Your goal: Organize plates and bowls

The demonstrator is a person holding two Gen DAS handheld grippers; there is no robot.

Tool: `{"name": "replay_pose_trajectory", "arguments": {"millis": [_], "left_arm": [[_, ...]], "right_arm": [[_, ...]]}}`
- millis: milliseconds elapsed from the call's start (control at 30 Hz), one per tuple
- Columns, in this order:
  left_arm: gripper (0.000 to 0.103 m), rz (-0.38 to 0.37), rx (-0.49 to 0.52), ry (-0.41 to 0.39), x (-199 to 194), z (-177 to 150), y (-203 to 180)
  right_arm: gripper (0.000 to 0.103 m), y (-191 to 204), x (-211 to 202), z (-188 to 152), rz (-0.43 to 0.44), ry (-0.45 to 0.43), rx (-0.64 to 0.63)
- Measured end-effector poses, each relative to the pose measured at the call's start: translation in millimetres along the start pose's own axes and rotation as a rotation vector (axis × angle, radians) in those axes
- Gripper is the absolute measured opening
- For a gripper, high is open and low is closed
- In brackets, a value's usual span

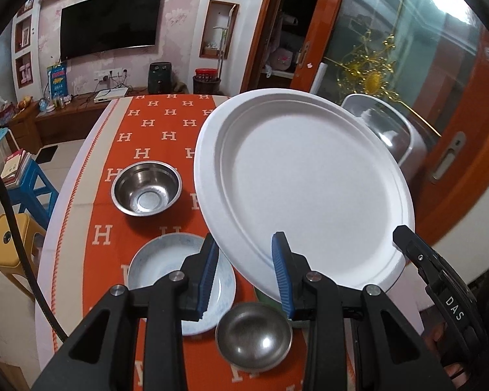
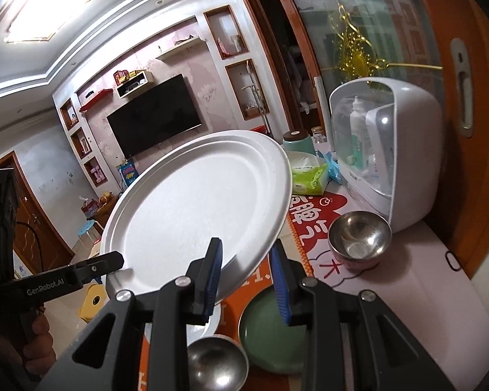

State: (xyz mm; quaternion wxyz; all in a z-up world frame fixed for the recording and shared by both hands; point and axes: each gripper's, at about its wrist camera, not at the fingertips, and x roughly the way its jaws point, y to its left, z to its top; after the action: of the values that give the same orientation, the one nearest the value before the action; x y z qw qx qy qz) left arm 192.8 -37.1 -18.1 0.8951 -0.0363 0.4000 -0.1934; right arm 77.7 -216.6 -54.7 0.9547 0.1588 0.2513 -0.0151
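White and wide, the plate (image 1: 306,182) hangs tilted above the table (image 1: 78,176), carried by both grippers at once. The left gripper (image 1: 246,275) pinches the plate's near left rim, its blue pads (image 1: 210,273) nearly together with only the thin edge between them. The right gripper (image 2: 246,280) pinches the near right rim in the same way, and its black tip shows at the plate's right edge in the left wrist view.

Below the plate, an orange cloth (image 1: 153,123) patterned with white letters runs along the table. On it, far and left, stands a steel bowl (image 1: 146,187) upright. Nearer lies a pale blue dish (image 1: 166,260), partly behind the left gripper. Just right of that dish sits a small steel bowl (image 1: 253,335), and right of this one a green plate (image 2: 267,335). Further right, another steel bowl (image 2: 358,238) stands in a pink holder, just beside a white cabinet (image 2: 407,150) with a clear door.
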Motion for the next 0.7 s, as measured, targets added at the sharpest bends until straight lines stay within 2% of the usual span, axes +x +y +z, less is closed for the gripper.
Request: {"name": "replay_pose_trajectory", "arguments": {"millis": [333, 700], "left_arm": [[0.032, -0.025, 0.024, -0.006, -61, -59, 12], [0.032, 0.000, -0.030, 0.040, -102, -127, 41]], "right_arm": [[0.030, 32, -61, -46, -0.022, 0.005, -0.003], [0.030, 58, -87, -90, 0.001, 0.090, -0.043]]}}
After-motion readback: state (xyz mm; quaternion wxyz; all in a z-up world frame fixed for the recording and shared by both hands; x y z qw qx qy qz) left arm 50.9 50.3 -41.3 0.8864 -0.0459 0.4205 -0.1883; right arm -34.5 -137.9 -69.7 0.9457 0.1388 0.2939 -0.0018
